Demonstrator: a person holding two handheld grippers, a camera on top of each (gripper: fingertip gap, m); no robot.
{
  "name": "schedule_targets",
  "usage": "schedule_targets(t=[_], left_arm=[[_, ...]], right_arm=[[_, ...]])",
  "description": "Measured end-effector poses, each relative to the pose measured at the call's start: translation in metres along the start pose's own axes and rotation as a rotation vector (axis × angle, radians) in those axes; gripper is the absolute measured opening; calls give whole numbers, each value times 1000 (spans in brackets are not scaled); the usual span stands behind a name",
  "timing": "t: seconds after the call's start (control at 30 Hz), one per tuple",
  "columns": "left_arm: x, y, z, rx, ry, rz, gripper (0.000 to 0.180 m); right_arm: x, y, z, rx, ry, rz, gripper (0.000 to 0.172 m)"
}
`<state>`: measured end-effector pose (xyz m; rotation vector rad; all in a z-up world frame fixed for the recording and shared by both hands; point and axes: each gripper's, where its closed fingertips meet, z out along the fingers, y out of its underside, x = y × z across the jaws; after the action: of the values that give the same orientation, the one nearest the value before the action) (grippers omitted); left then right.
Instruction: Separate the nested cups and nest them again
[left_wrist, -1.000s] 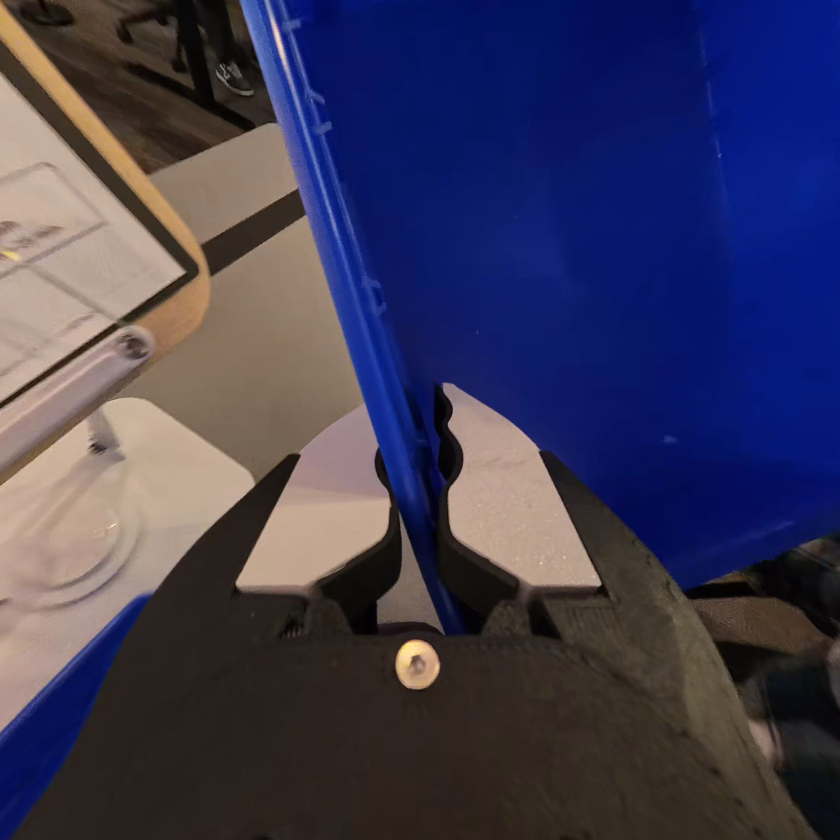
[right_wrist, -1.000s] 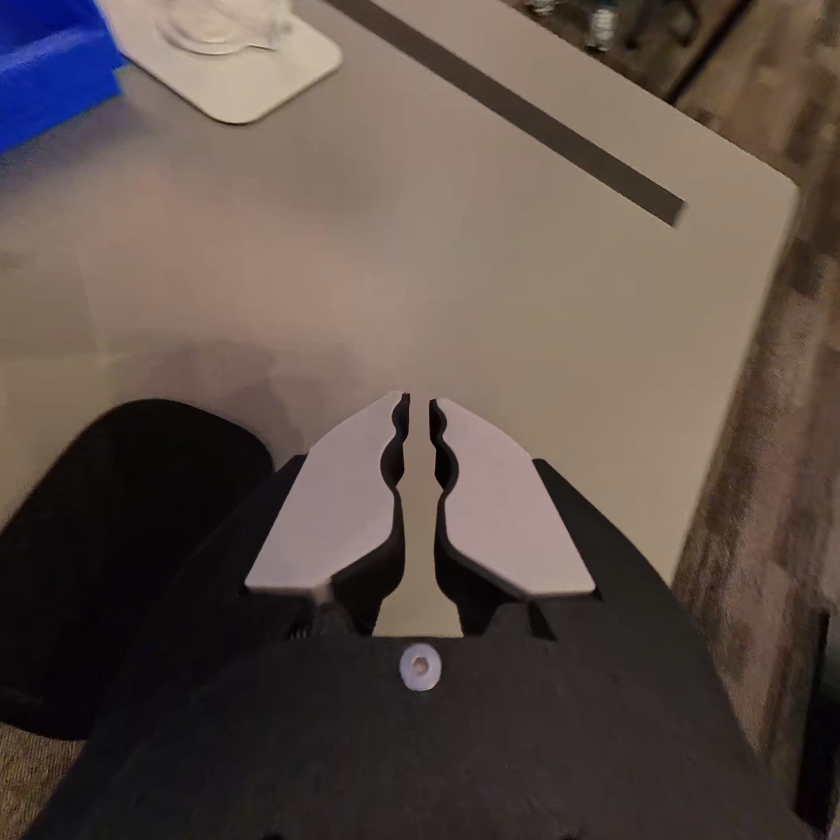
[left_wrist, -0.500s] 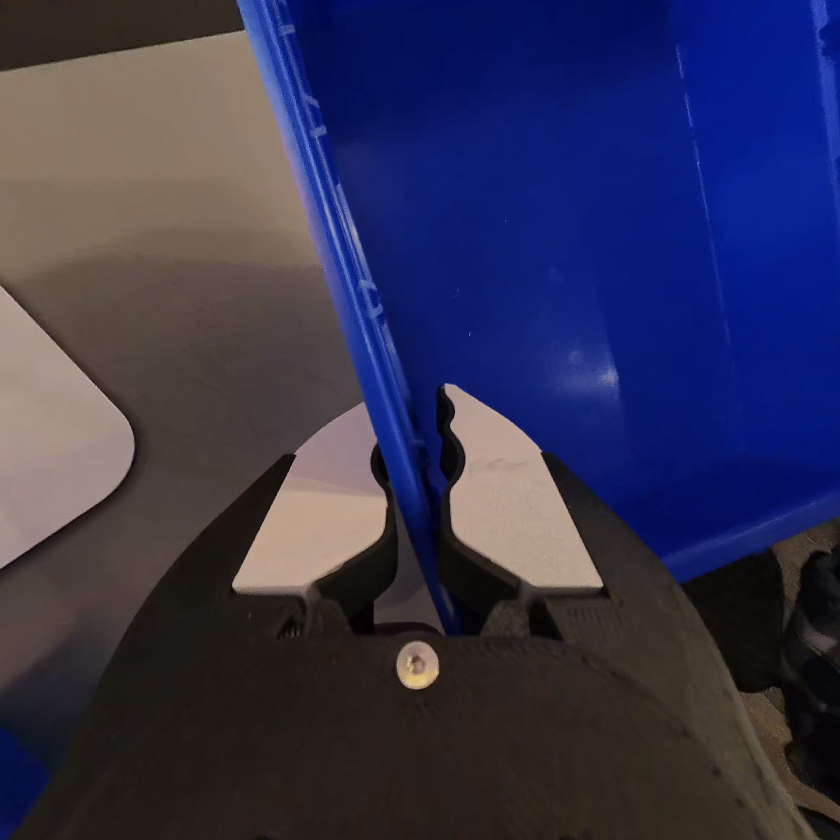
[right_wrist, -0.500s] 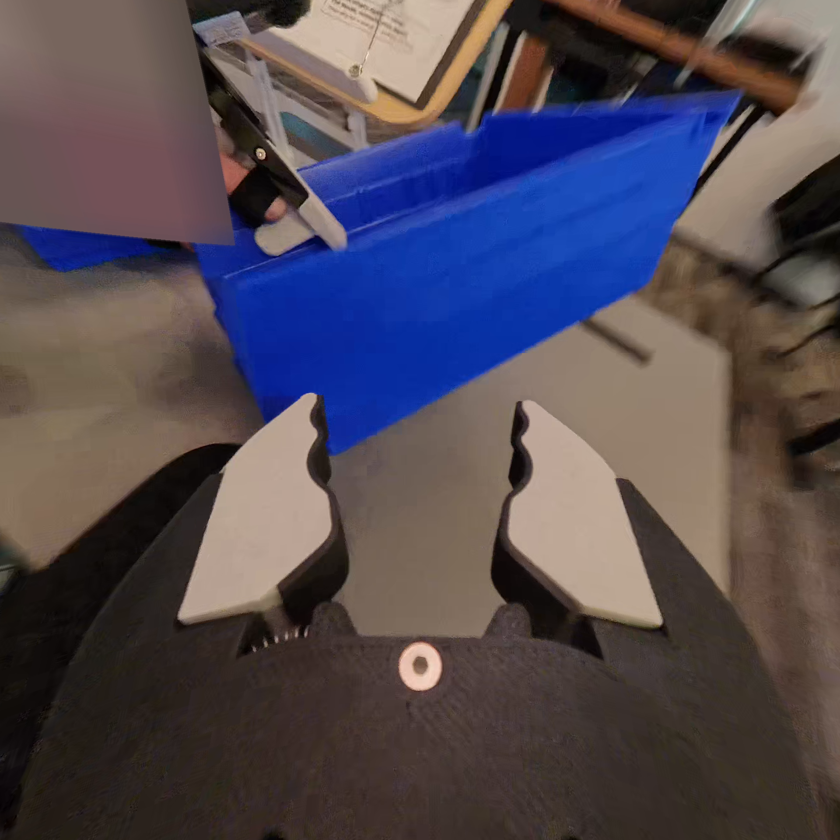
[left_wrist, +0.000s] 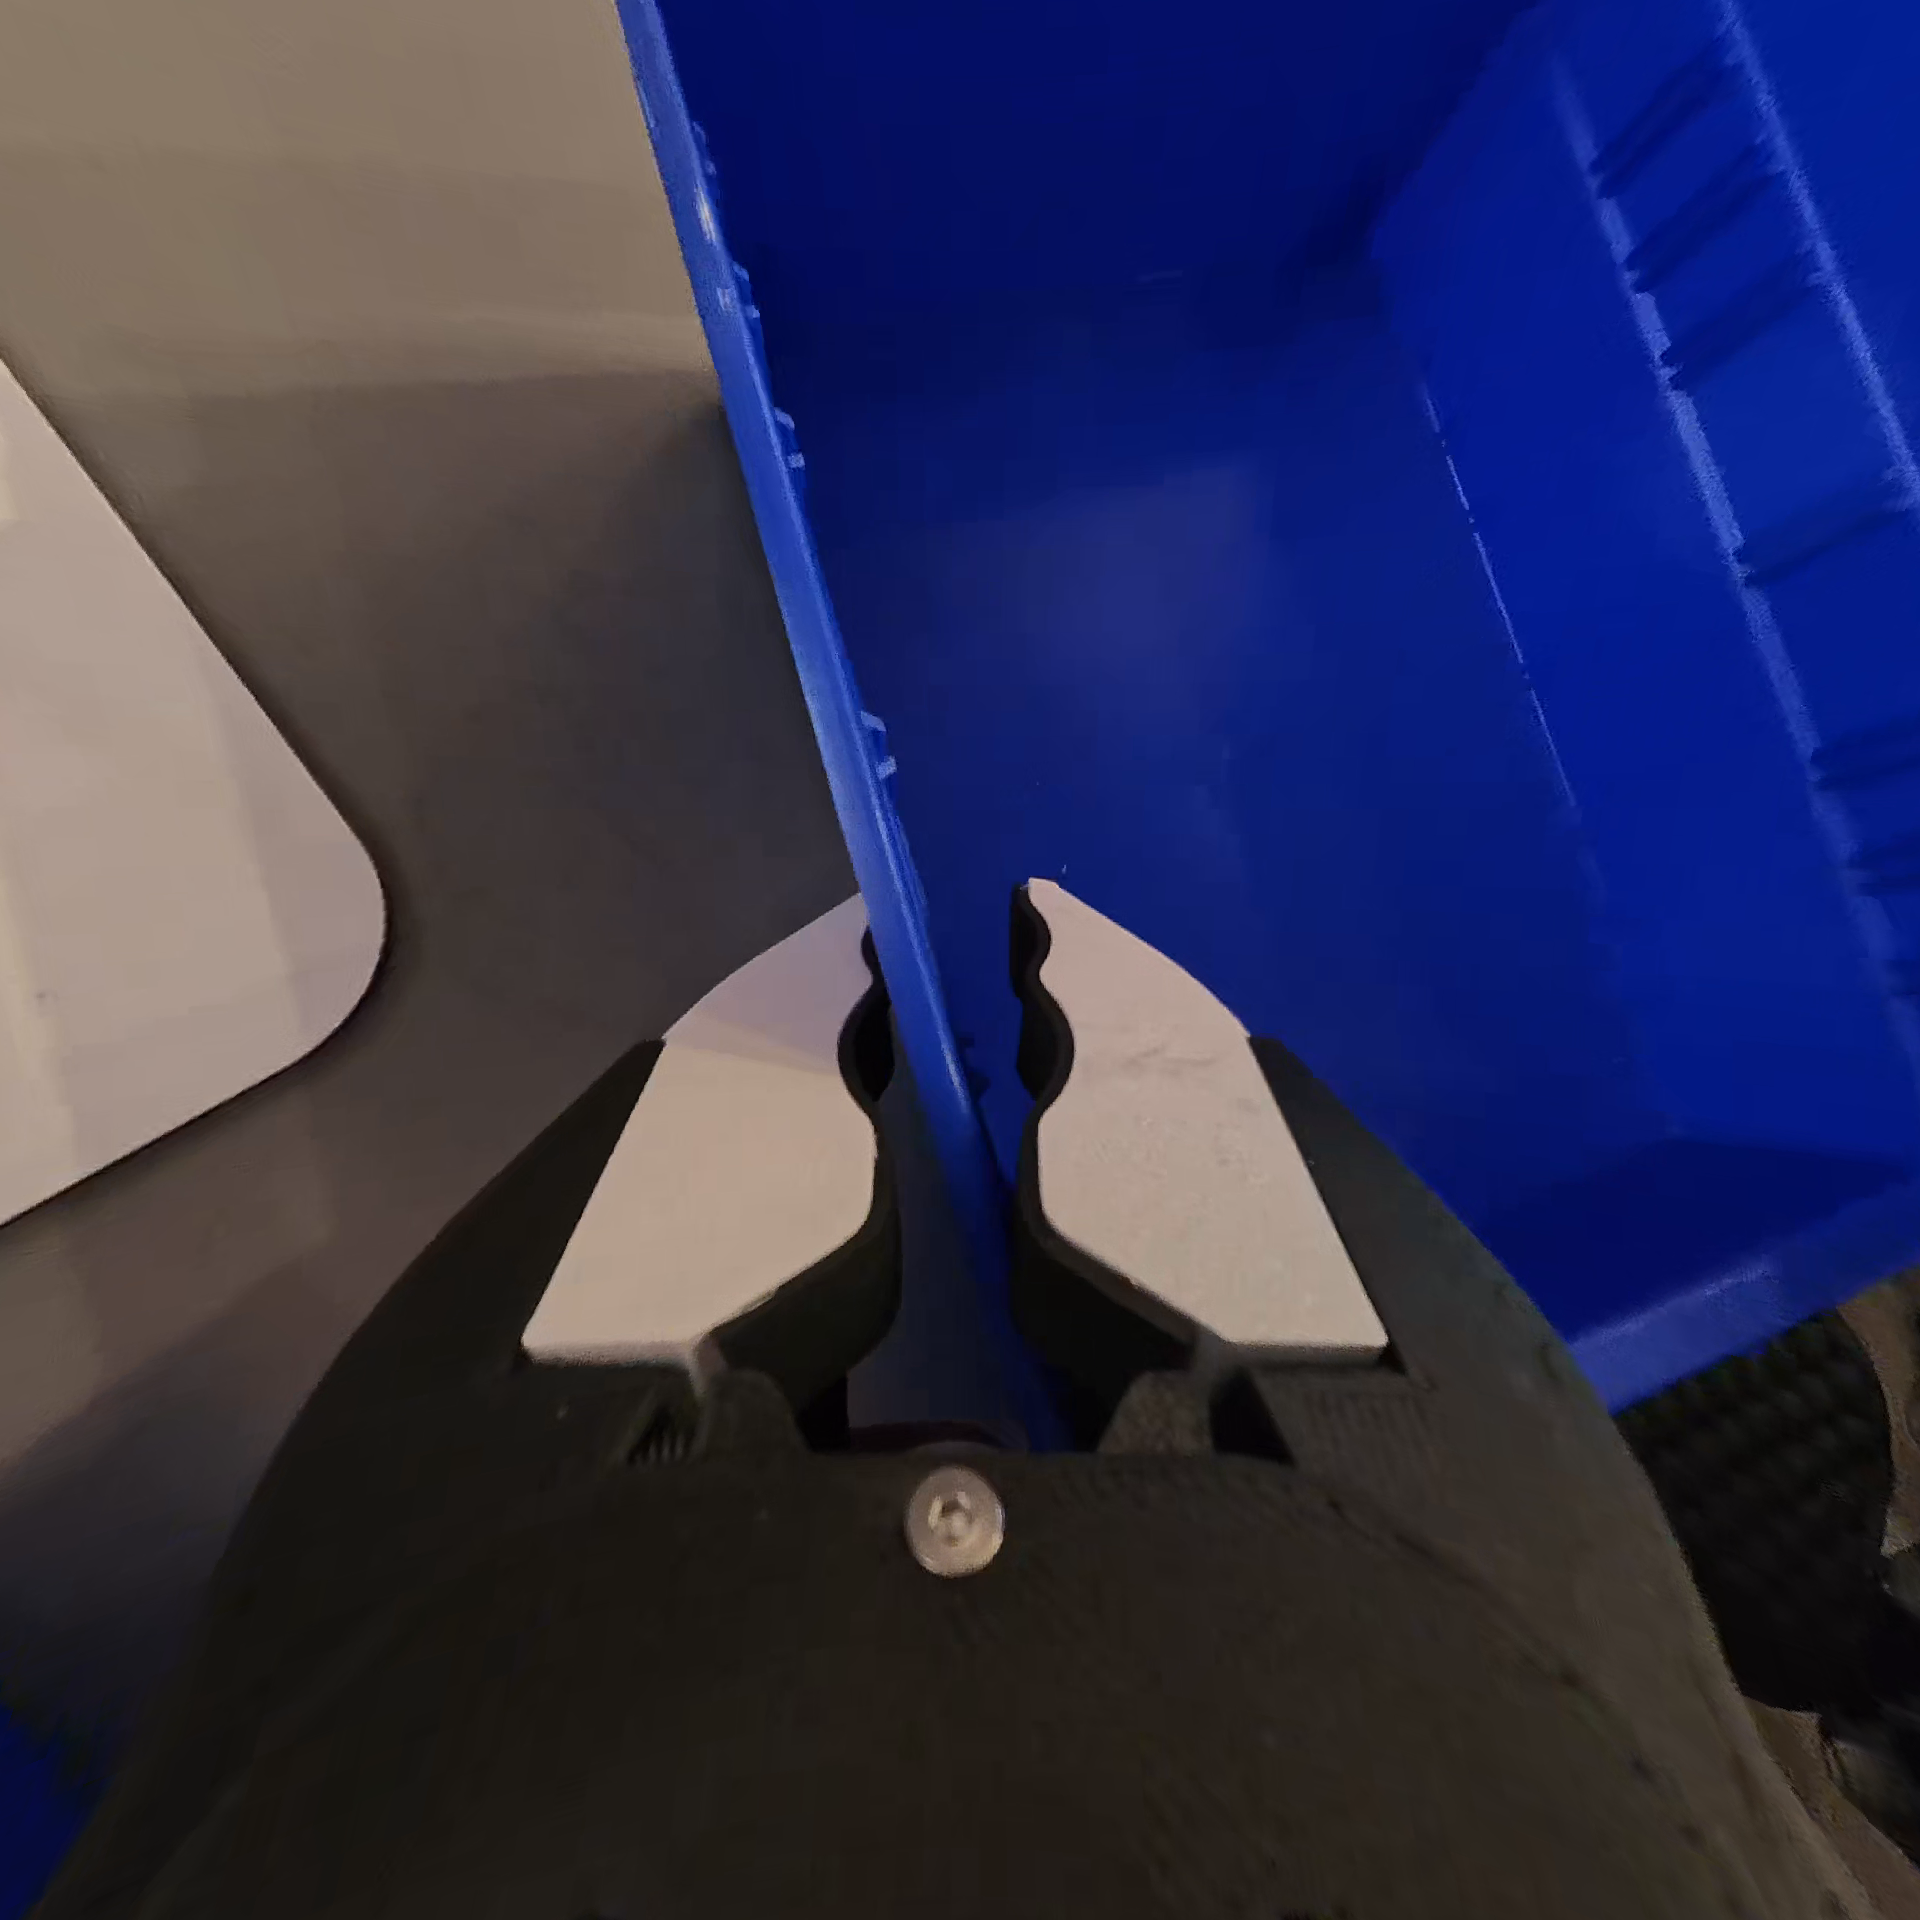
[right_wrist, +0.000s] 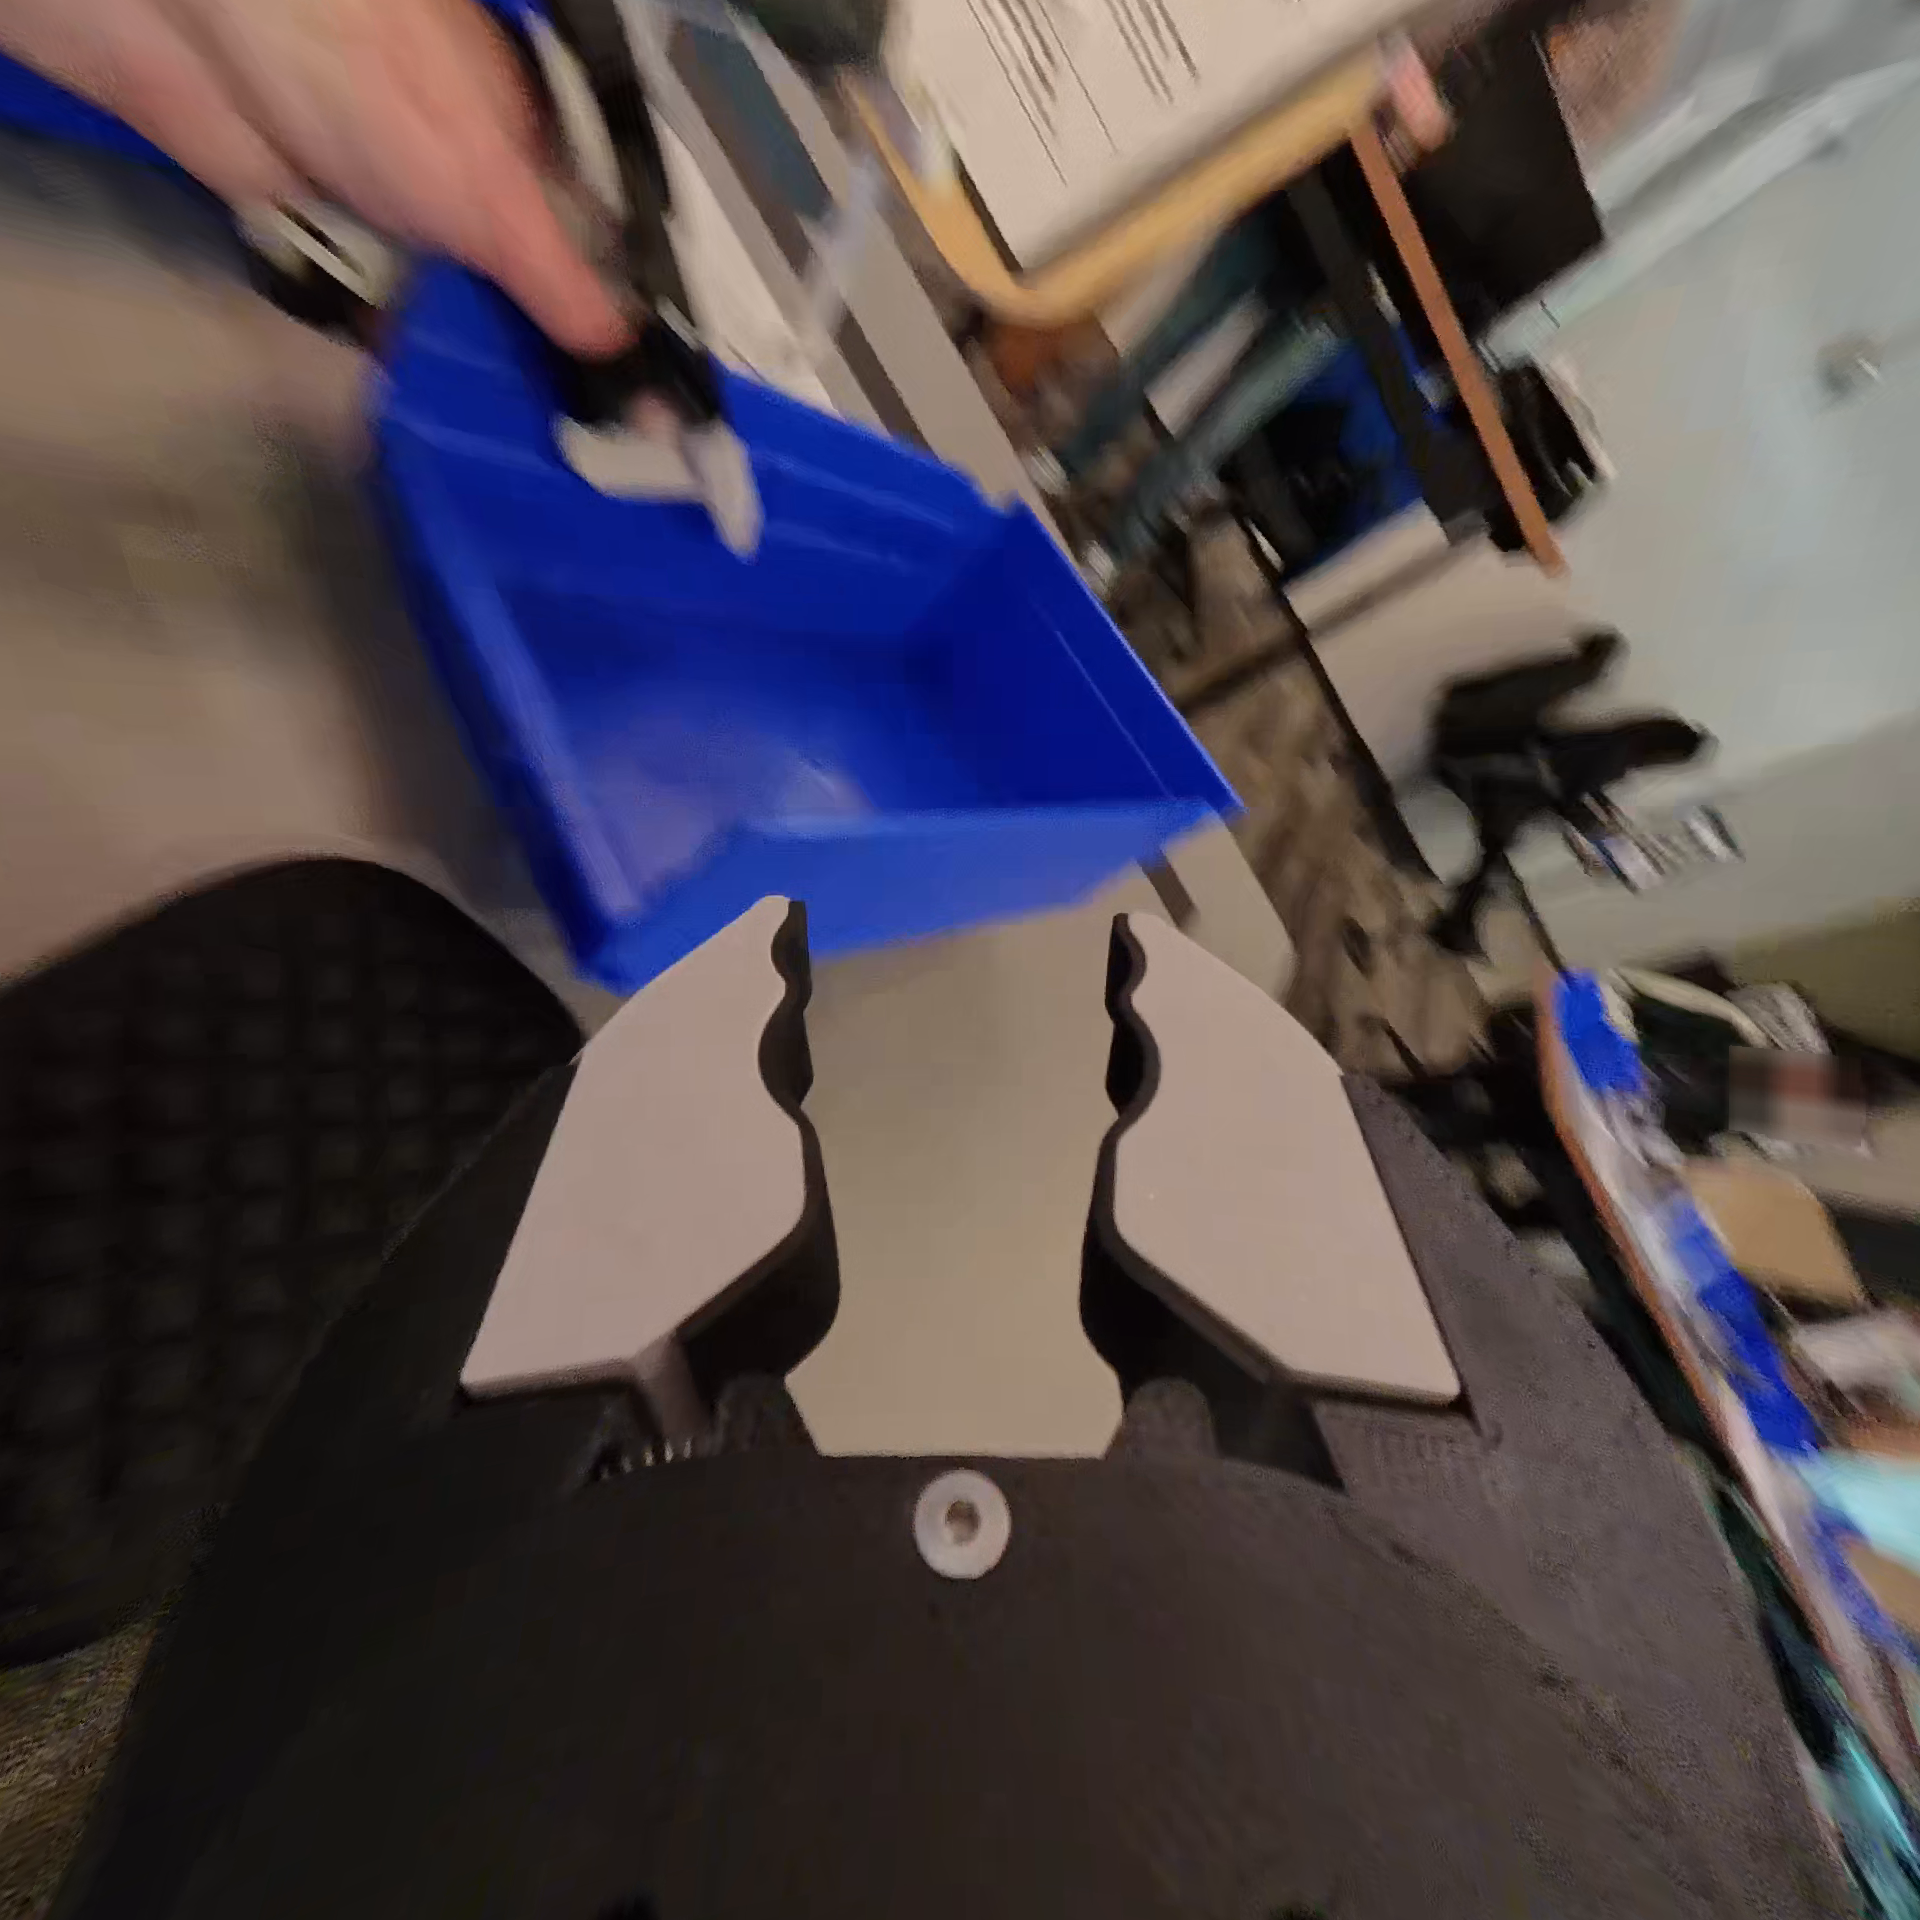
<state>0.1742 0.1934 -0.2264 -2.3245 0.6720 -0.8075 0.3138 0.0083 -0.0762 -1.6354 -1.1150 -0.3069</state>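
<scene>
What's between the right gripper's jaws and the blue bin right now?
Only bare grey tabletop, per the right wrist view; the blue bin lies just beyond the right gripper.

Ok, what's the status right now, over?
Left gripper astride blue bin wall, gap at one pad. Right gripper open, empty, facing bin's near end. Bin empty inside. Only bare table between.
</scene>
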Motion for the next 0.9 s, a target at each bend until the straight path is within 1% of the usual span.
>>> schedule_targets(t=[0.07,0.1,0.13,0.17,0.23,0.33,0.4,0.47,0.5,0.53,0.6,0.67,0.77,0.83,0.9], left_arm=[[5,-2,4,8,8,-3,20],[8,-2,7,4,14,0,21],[12,-3,9,1,21,1,22],[15,-4,11,-3,28,6,25],[21,-7,12,-3,41,12,30],[27,-8,14,-15,54,3,36],[25,-9,14,-8,47,0,40],[26,-11,11,-1,80,-27,48],[28,-11,9,-3,94,-22,52],[26,-12,6,2,87,-8,53],[27,-24,-12,71,81,20,51],[35,-34,-38,134,74,80,50],[48,-36,-90,213,34,192,64],[53,-16,-121,183,-32,293,78],[51,14,-143,149,-89,340,82]], right_arm=[[-36,-29,12,82,-172,-31,58],[-51,-40,24,100,-228,-40,59],[-68,-47,38,99,-290,-40,58],[-86,-46,54,66,-350,-52,58],[-101,-23,89,-86,-341,-118,57],[-118,14,120,-264,-379,-163,56],[-125,35,130,-352,-423,-162,52],[-132,52,134,-436,-469,-160,42],[-134,54,135,-451,-489,-176,31],[-134,55,137,-453,-484,-184,30],[-130,57,141,-460,-482,-182,30],[-126,60,142,-459,-496,-188,29],[-119,66,146,-460,-509,-196,29],[-116,69,147,-459,-518,-196,29],[-114,71,148,-459,-524,-198,29]])
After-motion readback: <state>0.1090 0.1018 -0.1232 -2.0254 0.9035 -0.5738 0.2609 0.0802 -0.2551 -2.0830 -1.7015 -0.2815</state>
